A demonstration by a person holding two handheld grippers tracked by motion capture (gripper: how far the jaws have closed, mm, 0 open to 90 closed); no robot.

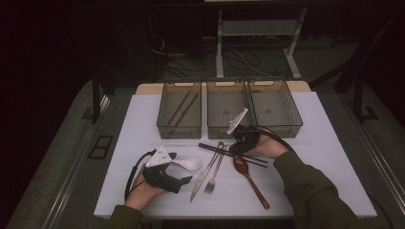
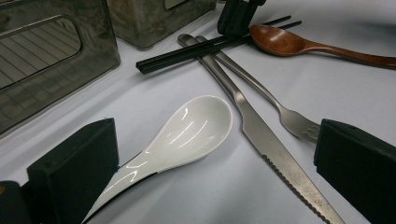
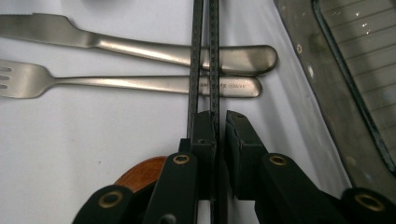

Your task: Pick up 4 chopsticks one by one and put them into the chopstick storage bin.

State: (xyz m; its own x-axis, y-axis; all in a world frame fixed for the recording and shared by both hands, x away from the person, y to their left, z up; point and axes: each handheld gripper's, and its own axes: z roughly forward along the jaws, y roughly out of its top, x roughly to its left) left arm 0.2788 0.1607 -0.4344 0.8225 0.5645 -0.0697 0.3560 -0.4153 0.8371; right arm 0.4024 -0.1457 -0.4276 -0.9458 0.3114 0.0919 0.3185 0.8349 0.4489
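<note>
Black chopsticks (image 3: 205, 56) lie across the knife (image 3: 140, 44) handle, pinched by the right gripper (image 3: 219, 126) for lifting; the left gripper (image 2: 210, 172) waits open around the white spoon (image 2: 187, 133).

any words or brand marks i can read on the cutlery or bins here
Fork handle: a small stamped line of lettering near its end, too small and blurred to read.
Knife, black chopsticks, wooden spoon, white spoon, bins: no lettering to be seen on them.
</note>
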